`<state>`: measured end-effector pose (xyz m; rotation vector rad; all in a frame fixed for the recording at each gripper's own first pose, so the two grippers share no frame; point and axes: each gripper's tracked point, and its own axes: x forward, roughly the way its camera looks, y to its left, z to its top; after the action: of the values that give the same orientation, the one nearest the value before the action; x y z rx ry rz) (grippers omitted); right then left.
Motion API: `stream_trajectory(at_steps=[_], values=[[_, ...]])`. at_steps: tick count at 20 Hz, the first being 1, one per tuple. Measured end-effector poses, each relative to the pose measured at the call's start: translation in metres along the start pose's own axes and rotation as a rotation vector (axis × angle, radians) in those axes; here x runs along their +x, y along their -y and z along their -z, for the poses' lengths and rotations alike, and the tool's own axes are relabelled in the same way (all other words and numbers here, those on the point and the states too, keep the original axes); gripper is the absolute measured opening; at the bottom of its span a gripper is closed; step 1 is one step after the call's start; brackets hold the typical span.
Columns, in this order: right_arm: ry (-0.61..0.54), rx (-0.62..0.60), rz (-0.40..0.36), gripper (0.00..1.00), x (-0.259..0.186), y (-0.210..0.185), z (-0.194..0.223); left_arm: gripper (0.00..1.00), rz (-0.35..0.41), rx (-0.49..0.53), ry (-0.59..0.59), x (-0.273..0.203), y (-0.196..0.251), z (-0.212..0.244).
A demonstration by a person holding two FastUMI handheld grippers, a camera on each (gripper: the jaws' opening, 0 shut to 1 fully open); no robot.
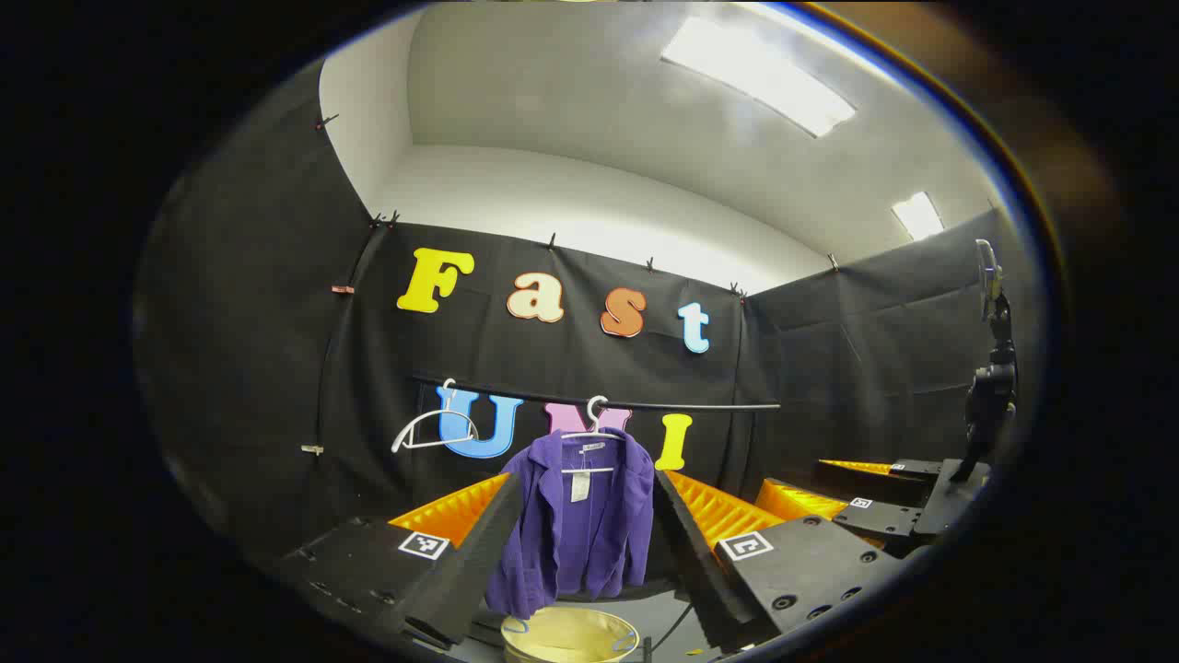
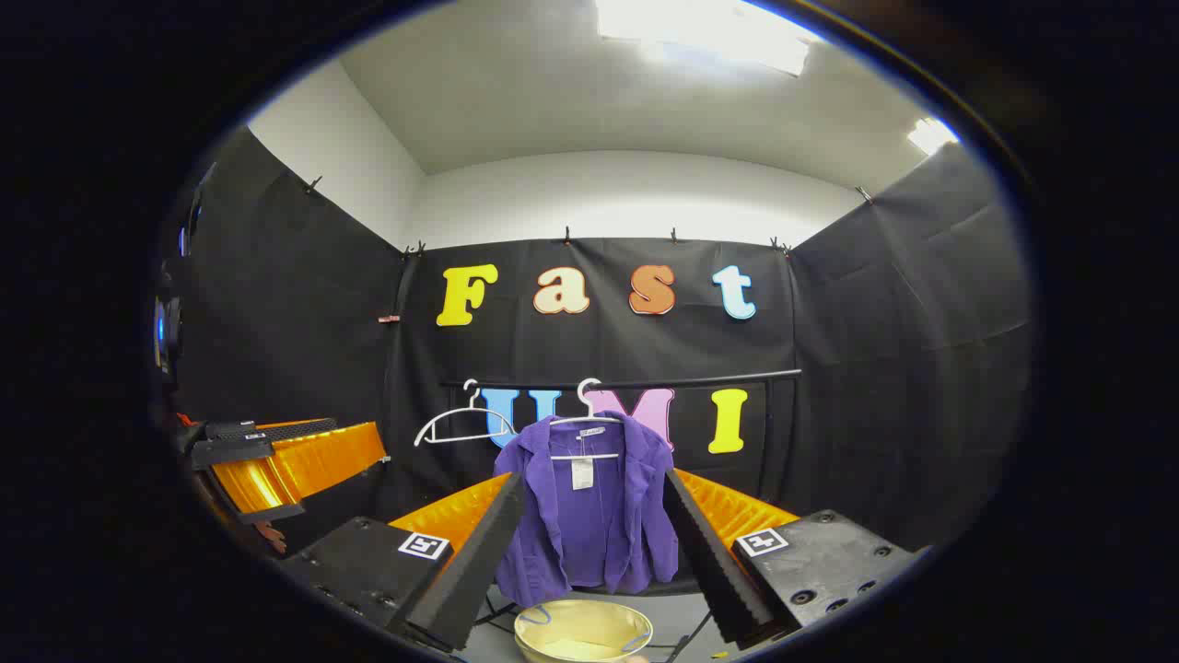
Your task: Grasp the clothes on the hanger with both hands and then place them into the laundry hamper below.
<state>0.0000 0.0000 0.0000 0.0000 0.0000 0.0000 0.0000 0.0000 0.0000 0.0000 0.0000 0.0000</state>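
Purple fleece-like jacket (image 1: 576, 520), soft and matte, draped open-fronted on a thin white wire-shaped hanger (image 1: 594, 433), hooked over a slim black rail (image 1: 599, 403); white tag at the collar. Second hanger (image 1: 433, 428), bare, at 9 o'clock of the jacket on the same rail. Round pale-yellow hamper (image 1: 571, 635) with blue handles directly at 6 o'clock below the jacket. Left claw (image 1: 585, 552) spread wide, ridged wedge-shaped fingers apart from the cloth. Right claw (image 2: 594, 552) likewise wide, jacket (image 2: 589, 516) framed between serrated fingers, hamper (image 2: 582, 631) beneath.
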Motion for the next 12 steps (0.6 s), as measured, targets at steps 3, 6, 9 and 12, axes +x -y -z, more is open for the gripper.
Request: stream_trajectory(at_steps=[3,6,9,12], values=[[0.006,0.010,-0.014,0.96,-0.002,-0.003,-0.002,0.90,-0.003,-0.007,0.013,-0.001,0.001,-0.002],[0.010,0.031,-0.025,0.99,0.000,-0.003,-0.006,0.91,-0.007,-0.007,0.004,0.000,-0.002,0.000],[0.022,0.029,-0.016,0.99,0.000,0.003,-0.010,0.90,-0.014,-0.003,-0.012,0.002,-0.004,0.005],[0.020,0.025,-0.014,0.96,0.003,0.003,-0.007,0.90,-0.011,0.003,-0.024,0.005,-0.004,0.009]])
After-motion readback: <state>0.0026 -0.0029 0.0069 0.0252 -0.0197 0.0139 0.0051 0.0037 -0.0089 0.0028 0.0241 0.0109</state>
